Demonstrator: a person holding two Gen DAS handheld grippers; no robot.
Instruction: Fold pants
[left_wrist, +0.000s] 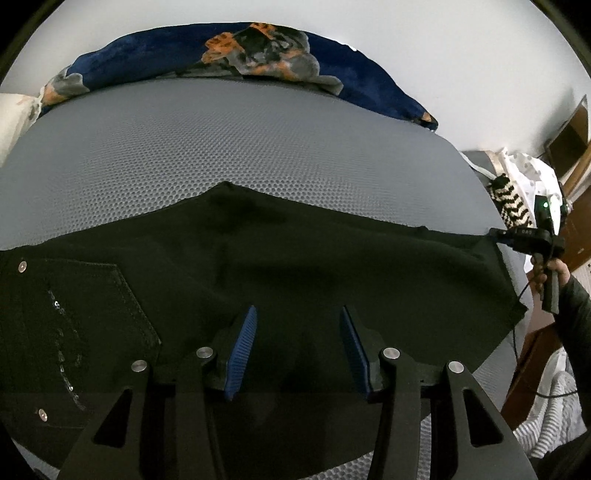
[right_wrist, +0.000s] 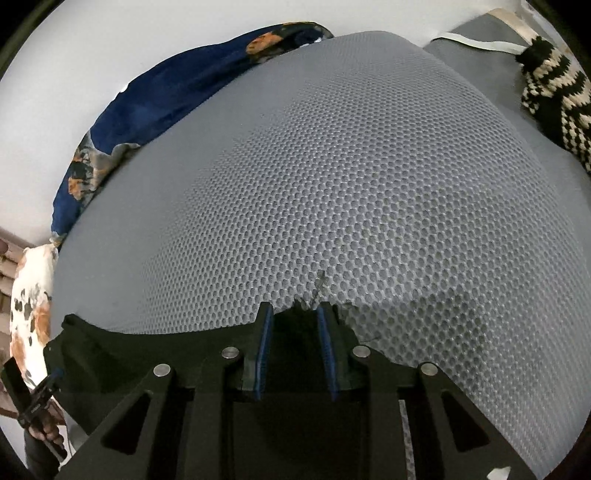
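Observation:
Black pants (left_wrist: 258, 266) lie spread across a grey mesh mattress (left_wrist: 221, 147), back pocket (left_wrist: 92, 302) at the left. My left gripper (left_wrist: 298, 314) is open, its blue-padded jaws hovering over the pants' near side. My right gripper (right_wrist: 293, 306) is partly open at the frayed far corner of the pants (right_wrist: 147, 354), with the cloth edge lying between its jaws. The right gripper also shows in the left wrist view (left_wrist: 496, 233) at the pants' right corner. The left gripper shows small in the right wrist view (right_wrist: 51, 380).
A navy floral blanket (left_wrist: 229, 55) is bunched along the far edge of the mattress against a white wall. A black-and-cream knit item (right_wrist: 554, 96) lies at the mattress's right end. Wooden furniture (left_wrist: 569, 140) and white bedding (left_wrist: 554, 413) stand to the right.

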